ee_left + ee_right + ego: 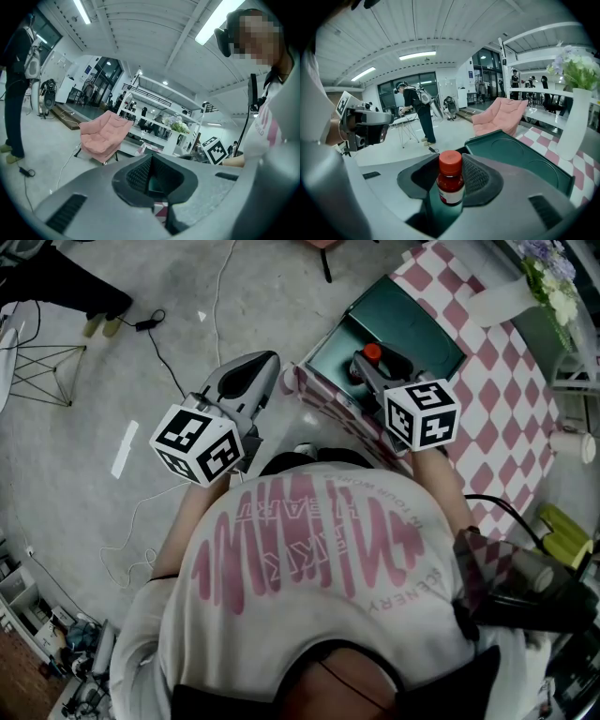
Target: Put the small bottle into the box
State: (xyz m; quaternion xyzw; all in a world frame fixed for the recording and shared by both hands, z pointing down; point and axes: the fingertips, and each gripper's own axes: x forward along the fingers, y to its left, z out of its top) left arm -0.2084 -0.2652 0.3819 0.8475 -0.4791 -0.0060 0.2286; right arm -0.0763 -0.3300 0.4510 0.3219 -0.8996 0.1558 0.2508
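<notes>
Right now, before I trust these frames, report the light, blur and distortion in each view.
Head view: strong fisheye bend, dim corners, flat even light, box clear. Left gripper view: ceiling lights glare white, and the rim curves and goes dark. Right gripper view: bottle crisp, vase washed out, ceiling lines bowed.

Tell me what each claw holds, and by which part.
The right claw grips the small bottle by its body, just below the red cap, upright between the jaws. The left claw holds nothing; its jaws stand together.
</notes>
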